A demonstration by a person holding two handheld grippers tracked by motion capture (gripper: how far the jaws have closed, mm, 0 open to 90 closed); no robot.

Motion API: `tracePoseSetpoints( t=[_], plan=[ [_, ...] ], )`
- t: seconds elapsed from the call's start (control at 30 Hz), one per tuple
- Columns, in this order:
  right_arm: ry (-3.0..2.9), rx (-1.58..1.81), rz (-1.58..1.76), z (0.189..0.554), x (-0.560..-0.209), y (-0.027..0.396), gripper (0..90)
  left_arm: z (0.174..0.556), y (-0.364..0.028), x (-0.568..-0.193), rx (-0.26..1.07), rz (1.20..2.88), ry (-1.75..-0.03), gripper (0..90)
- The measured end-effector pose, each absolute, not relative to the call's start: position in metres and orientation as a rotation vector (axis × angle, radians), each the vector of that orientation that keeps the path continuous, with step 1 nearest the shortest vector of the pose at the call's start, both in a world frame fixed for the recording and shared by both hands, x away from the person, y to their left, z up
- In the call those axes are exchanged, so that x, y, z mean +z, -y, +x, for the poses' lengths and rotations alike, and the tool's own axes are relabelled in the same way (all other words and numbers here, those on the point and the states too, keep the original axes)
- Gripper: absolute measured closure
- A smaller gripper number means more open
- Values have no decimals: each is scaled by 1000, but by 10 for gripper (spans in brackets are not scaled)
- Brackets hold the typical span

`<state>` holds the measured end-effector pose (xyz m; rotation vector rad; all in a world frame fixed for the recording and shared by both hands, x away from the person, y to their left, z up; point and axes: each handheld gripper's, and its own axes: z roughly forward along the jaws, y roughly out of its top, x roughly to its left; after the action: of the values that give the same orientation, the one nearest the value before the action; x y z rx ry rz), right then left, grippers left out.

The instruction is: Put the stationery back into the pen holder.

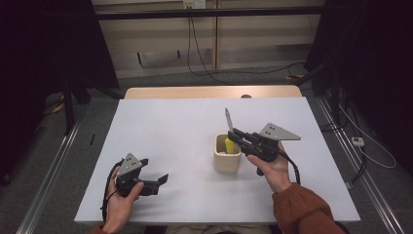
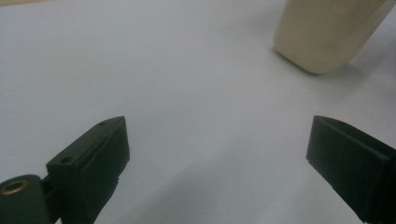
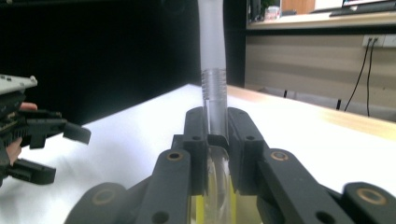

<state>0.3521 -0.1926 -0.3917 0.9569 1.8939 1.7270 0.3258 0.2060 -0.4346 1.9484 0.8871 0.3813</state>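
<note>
The right tongs [image 1: 234, 134] are clenched on a clear plastic pen-like stick [image 1: 228, 118], which stands nearly upright between the two black pads. In the right gripper view the stick [image 3: 214, 93] rises straight out of the grip; it has a ribbed band just above the pads and a frosted upper part that runs out of the top of the picture. Its lower end passes down between the pads, with something yellow behind it.

From the high view the stick is held right over a cream-coloured cup [image 1: 227, 161] that stands on the white worktop [image 1: 170, 131], a little right of the middle. A yellow thing [image 1: 229, 145] sits inside the cup, just beside the tips of the right tongs.

The left tongs [image 1: 155, 174] are released, jaws wide apart with nothing between them, low over the near left part of the worktop and well apart from the cup. In the left gripper view the cup [image 2: 327, 32] shows ahead, up and to the right.

I can read no brand, label or writing on the stick, the cup or the tongs.
</note>
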Motion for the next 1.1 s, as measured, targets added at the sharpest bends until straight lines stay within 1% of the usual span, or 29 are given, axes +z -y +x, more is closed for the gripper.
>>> tracePoseSetpoints(
  t=[0.03, 0.1, 0.17, 0.23, 0.37, 0.63, 0.73, 1.1],
  plan=[
    [-1905, 1724, 961, 352, -393, 192, 709, 326, -206, -435, 379, 1948, -888, 59],
    [-1911, 1687, 981, 352, -393, 190, 502, 326, -206, -434, 380, 1947, -887, 59],
    [-1913, 1674, 997, 352, -393, 190, 356, 325, -206, -434, 379, 1948, -886, 59],
    [-1900, 1652, 1019, 353, -392, 189, 266, 325, -206, -434, 378, 1949, -884, 59],
    [-1881, 1626, 1043, 353, -390, 190, 155, 325, -206, -434, 380, 1950, -884, 59],
    [-1887, 1605, 1046, 353, -389, 194, 109, 325, -207, -434, 379, 1948, -882, 59],
    [-1894, 1583, 1048, 352, -388, 197, 63, 325, -208, -434, 382, 1946, -885, 59],
    [-1921, 1547, 1060, 346, -391, 210, 54, 324, -209, -432, 384, 1926, -892, 59]
  ],
)
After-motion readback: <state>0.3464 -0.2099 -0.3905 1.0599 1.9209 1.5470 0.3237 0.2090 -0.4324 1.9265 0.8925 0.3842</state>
